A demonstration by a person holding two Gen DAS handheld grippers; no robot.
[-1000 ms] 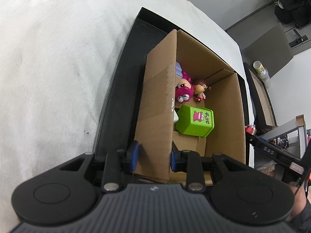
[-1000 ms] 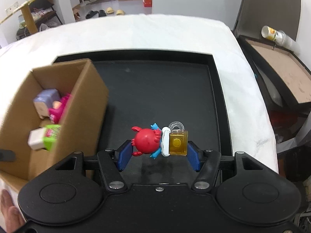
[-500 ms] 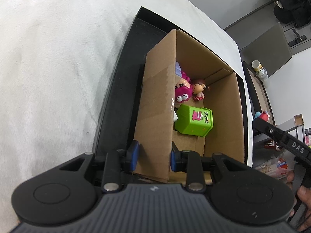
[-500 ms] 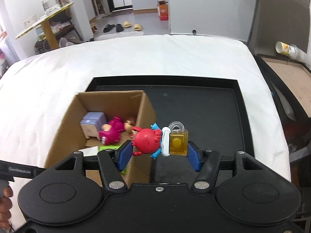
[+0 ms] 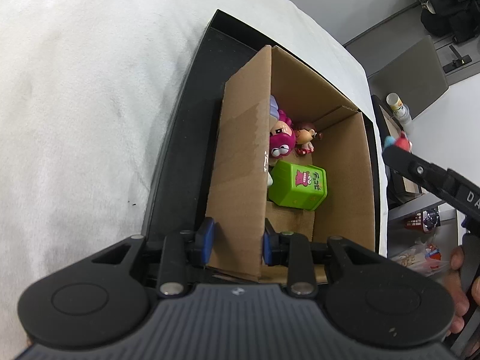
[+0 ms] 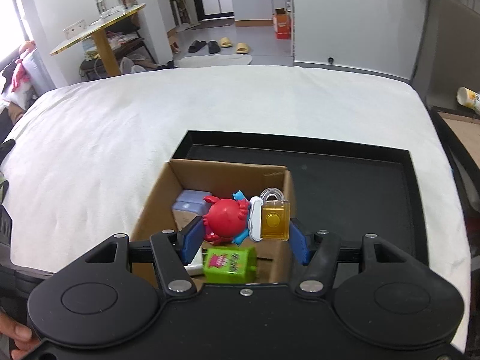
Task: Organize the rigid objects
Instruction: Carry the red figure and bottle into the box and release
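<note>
Right wrist view. Item: red crab toy (image 6: pixel 225 219) with amber padlock (image 6: pixel 274 221), pinched side by side in the right gripper (image 6: pixel 245 238), hanging over the open cardboard box (image 6: pixel 228 171) on the black tray (image 6: pixel 354 186). Box contents: green toy block (image 6: pixel 229 264), pink figure (image 5: pixel 281 142), lilac case (image 6: pixel 192 201). Left gripper (image 5: pixel 237 240): clamped on the box's near-left wall. Step, judged: depositing. Next: lower, then spread fingers above free floor.

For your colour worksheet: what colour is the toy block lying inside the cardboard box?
Bright green block, clearest in the left wrist view.
</note>
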